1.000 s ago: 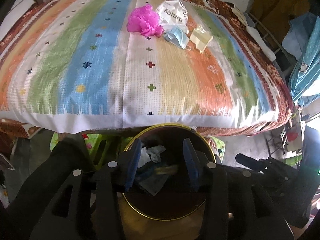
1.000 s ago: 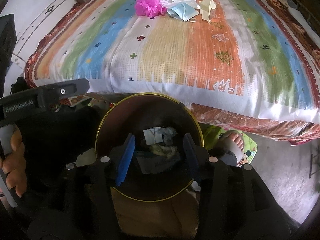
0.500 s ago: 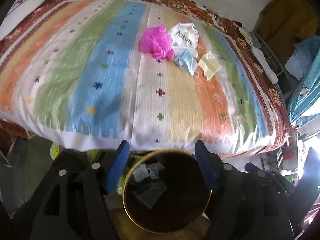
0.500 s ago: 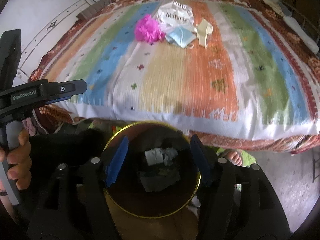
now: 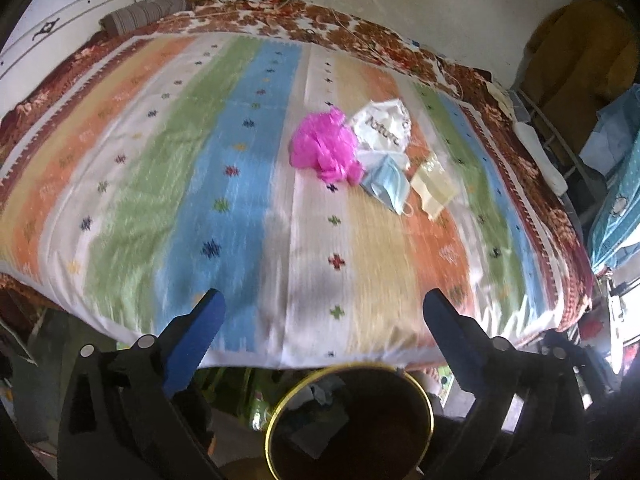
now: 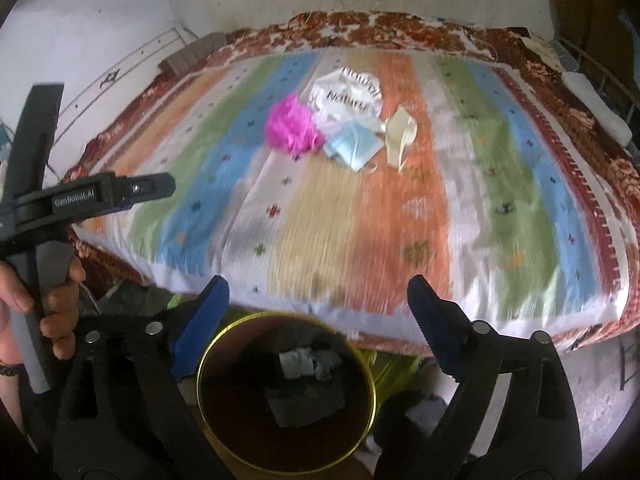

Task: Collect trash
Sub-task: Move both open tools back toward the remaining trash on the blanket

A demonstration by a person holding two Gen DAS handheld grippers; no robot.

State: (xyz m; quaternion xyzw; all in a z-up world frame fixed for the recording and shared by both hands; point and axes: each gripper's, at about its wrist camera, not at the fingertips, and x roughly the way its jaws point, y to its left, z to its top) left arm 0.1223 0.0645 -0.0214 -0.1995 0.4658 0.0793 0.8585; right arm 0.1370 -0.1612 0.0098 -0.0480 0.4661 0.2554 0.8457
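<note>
Trash lies in a cluster on the striped bedspread [image 5: 240,184]: a pink crumpled bag [image 5: 322,150], a white printed bag [image 5: 382,128], a blue face mask [image 5: 390,188] and a pale yellow wrapper [image 5: 432,188]. The same pile shows in the right wrist view, with the pink bag [image 6: 292,124] at its left. A dark bin with a gold rim [image 5: 348,420] stands on the floor below the bed's edge and holds some scraps [image 6: 308,364]. My left gripper [image 5: 320,312] and right gripper [image 6: 318,296] are both wide open and empty, above the bin.
A grey roll [image 5: 144,12] lies at the bed's far left corner. Cluttered shelves and blue cloth [image 5: 616,184] stand to the right of the bed. The left gripper's body [image 6: 80,200] and the hand holding it show at the left of the right wrist view.
Both grippers have opened wider and risen from just over the bin towards the bed. The bin now sits lower in both views, and more of the bedspread shows.
</note>
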